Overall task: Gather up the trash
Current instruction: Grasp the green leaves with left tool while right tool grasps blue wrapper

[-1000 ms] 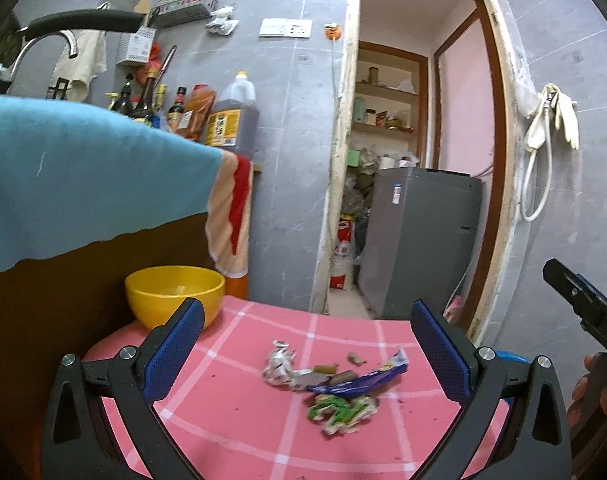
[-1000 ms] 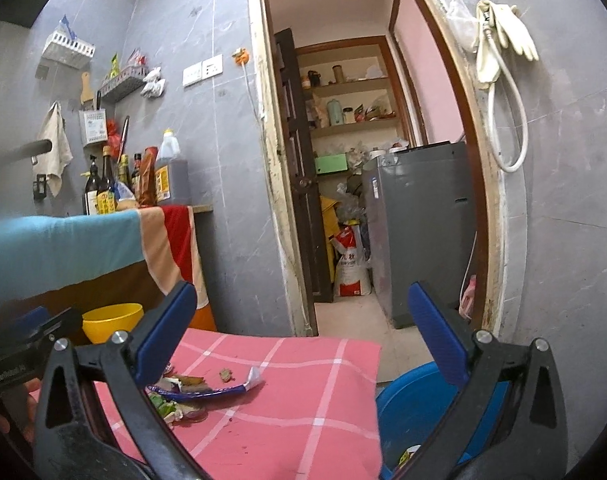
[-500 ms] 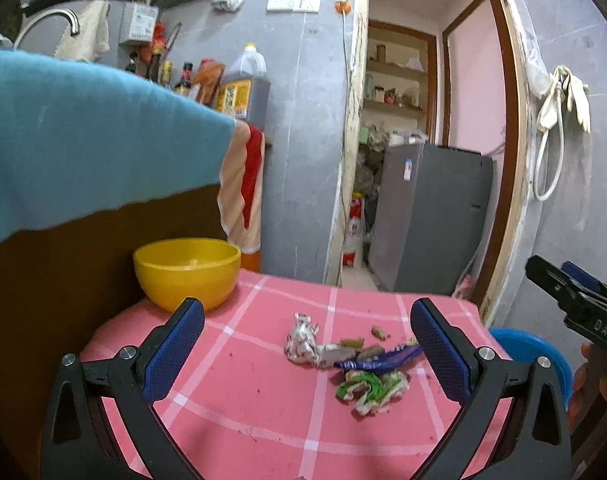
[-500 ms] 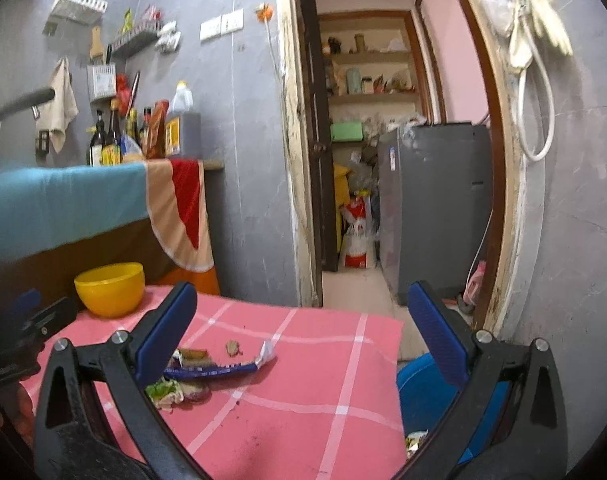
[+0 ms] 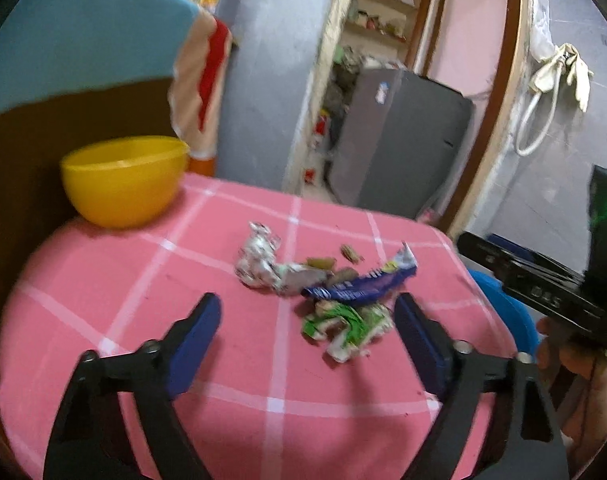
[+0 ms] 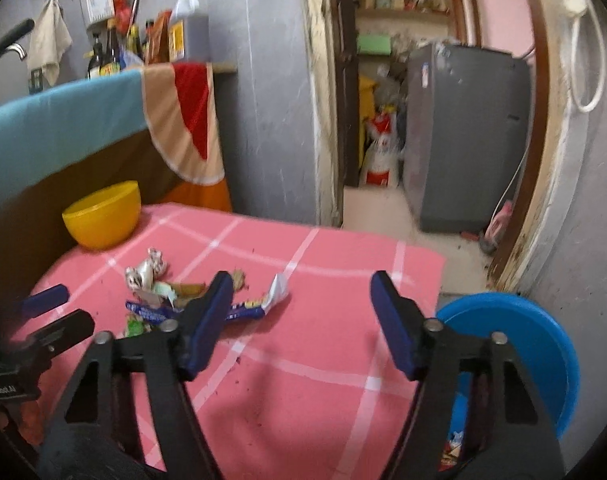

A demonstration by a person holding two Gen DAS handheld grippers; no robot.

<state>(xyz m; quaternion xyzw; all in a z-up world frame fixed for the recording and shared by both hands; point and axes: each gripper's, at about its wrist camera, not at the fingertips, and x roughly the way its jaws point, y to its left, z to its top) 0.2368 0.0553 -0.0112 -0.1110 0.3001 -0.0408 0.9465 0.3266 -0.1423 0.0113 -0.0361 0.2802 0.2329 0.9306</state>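
Note:
A small pile of trash lies on the pink checked tablecloth (image 5: 223, 360): a crumpled silver wrapper (image 5: 259, 264), a long blue wrapper (image 5: 359, 286), a crumpled green wrapper (image 5: 343, 324) and brown scraps (image 5: 349, 252). My left gripper (image 5: 305, 306) hovers over the near side of the pile. Its jaws are closing, the green wrapper shows between them, and neither pad touches it. My right gripper (image 6: 300, 284) hangs over the cloth just right of the pile, its jaws closing too. Only the white end of the blue wrapper (image 6: 277, 292) lies between them, untouched.
A yellow bowl (image 5: 123, 180) stands at the table's far left corner. A blue bin (image 6: 515, 340) with some litter inside sits on the floor against the table's right edge. A cloth-draped counter rises on the left. A doorway with a grey appliance (image 6: 463, 140) lies beyond.
Both views have tipped down and drawn closer to the table and the pile. The jaws of both grippers stand narrower than before. The trash has not moved.

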